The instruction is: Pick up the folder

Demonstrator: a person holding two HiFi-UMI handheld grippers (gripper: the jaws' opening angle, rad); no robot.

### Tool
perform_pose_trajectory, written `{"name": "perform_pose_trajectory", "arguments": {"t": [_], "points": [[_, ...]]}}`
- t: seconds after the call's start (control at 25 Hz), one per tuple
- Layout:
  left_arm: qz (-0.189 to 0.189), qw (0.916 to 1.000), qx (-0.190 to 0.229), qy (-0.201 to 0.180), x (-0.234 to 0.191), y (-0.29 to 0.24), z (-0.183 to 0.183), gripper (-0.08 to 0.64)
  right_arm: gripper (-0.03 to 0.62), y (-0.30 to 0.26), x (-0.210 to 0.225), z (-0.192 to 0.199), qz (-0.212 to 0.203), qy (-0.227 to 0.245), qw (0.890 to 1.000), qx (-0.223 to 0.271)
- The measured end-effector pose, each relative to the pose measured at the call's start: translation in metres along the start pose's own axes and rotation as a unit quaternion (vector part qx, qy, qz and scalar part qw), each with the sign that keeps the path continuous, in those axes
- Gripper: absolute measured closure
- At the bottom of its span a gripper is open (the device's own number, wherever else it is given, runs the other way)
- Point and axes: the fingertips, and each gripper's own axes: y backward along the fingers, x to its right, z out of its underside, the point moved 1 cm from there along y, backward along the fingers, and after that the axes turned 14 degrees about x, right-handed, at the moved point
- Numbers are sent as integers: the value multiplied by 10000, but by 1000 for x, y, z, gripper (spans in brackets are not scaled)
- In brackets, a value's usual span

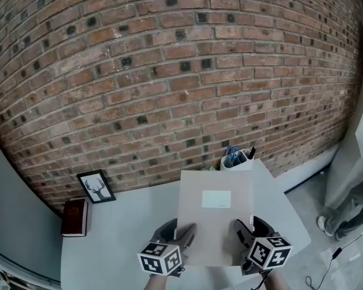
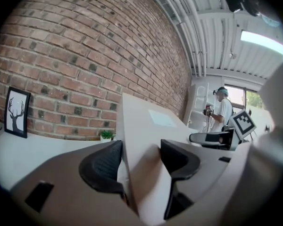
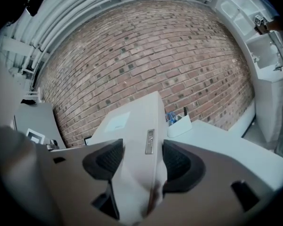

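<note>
A beige folder (image 1: 215, 216) with a pale label (image 1: 216, 199) is held up above the white table (image 1: 121, 222), tilted toward the brick wall. My left gripper (image 1: 183, 239) is shut on the folder's lower left edge (image 2: 139, 168). My right gripper (image 1: 245, 234) is shut on its lower right edge (image 3: 139, 173), beside a small metal clip (image 3: 150, 141). In the left gripper view the right gripper's marker cube (image 2: 243, 123) shows beyond the folder.
A white pen holder (image 1: 236, 159) with blue items stands at the table's back by the wall. A framed deer picture (image 1: 96, 186) and a dark red book (image 1: 74, 217) sit at the left. A small plant (image 2: 106, 135) stands by the wall. A person (image 2: 221, 112) stands far off.
</note>
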Motion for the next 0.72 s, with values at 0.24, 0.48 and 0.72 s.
{"name": "perform_pose_trajectory", "arguments": {"t": [0.24, 0.48, 0.72], "points": [[2, 9992, 388, -45, 6, 11, -29, 301, 327, 5, -22, -31, -195, 271, 9988, 357], [29, 9970, 708, -300, 15, 21, -55, 301, 328, 12, -38, -51, -334, 434, 9965, 629], [93, 9941, 955, -510, 25, 32, -73, 301, 330, 24, -49, -65, -383, 477, 9946, 837]]}}
